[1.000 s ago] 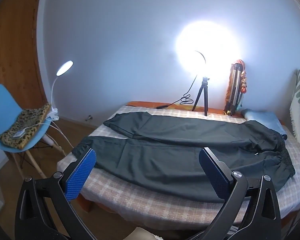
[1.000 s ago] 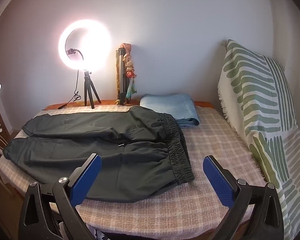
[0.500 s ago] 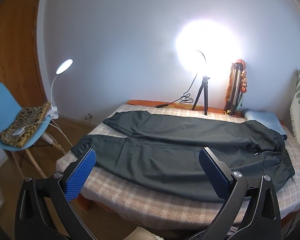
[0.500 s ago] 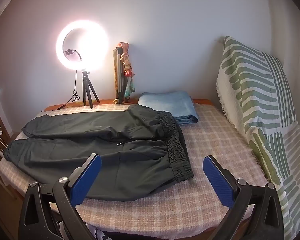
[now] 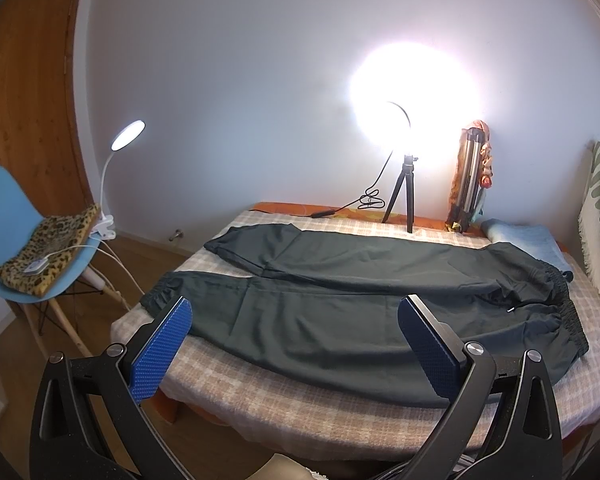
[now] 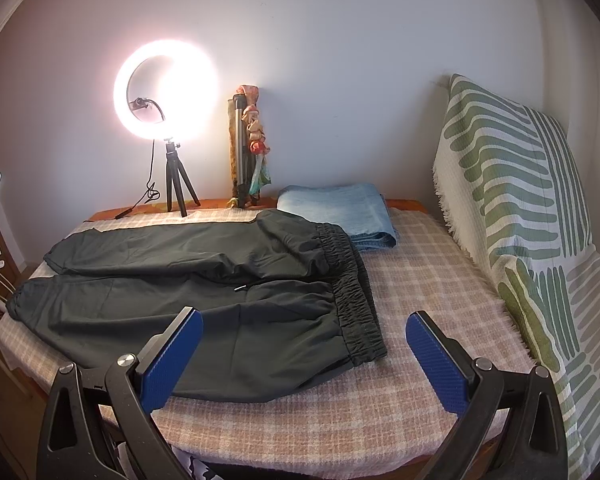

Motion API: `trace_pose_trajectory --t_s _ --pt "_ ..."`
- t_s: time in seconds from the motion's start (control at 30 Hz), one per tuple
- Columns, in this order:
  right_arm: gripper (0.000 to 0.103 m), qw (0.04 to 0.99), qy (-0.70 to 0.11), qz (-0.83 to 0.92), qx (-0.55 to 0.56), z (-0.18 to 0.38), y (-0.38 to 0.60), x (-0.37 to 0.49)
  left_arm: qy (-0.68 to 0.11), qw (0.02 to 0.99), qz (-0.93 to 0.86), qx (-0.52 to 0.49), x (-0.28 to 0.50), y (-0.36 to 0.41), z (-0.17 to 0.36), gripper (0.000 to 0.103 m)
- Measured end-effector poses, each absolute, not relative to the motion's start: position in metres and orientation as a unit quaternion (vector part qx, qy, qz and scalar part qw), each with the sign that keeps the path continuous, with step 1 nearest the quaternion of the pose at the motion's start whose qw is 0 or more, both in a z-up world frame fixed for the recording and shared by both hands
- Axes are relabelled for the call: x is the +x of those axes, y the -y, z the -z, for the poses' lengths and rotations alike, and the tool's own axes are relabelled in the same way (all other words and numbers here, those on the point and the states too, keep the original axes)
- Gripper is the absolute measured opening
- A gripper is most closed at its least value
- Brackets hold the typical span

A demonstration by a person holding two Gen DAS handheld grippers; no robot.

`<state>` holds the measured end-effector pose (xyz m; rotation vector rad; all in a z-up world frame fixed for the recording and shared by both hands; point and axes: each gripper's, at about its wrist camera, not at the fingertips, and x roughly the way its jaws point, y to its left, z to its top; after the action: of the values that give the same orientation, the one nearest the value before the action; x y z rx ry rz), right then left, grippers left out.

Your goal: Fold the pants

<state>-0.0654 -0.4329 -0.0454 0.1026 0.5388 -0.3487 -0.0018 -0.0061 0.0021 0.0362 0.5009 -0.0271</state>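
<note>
Left wrist view: checked pink-and-white bedspread [image 5: 339,420] fills mid-frame; dark green fabric pants [image 5: 359,312] lie flat on it, unfolded, long axis left-right, waistband at right, beyond the fingertips. Left gripper [image 5: 296,344] wide open, holding nothing. Right gripper [image 6: 303,344] likewise spread, empty, pants [image 6: 204,292] ahead at centre-left.

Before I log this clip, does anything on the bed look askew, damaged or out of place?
Nothing stands out. The dark pants lie flat and unfolded on the checked blanket, legs slightly apart; both tools, left and right, are open.
</note>
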Motion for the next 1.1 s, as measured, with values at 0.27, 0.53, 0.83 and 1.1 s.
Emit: trace_pose_trajectory --t_s 0.27,0.53,0.83,1.1 --pt "0.103 0.948 -0.264 0.171 0.048 0.046 0.431 -0.065 -0.248 0.968 0.014 0.018 -0.002 0.006 -0.002 0.103" --pt "0.103 0.948 -0.266 0.168 0.048 0.047 0.431 -0.062 -0.253 0.967 0.016 0.020 0.002 0.007 0.001 0.103" --pt "0.103 0.951 -0.262 0.160 0.044 0.046 0.427 -0.056 -0.257 0.966 0.020 0.022 0.011 0.004 0.005 0.103" --pt "0.103 0.954 -0.260 0.150 0.017 0.038 0.419 -0.035 -0.277 0.960 0.036 0.026 0.034 -0.009 0.018 0.102"
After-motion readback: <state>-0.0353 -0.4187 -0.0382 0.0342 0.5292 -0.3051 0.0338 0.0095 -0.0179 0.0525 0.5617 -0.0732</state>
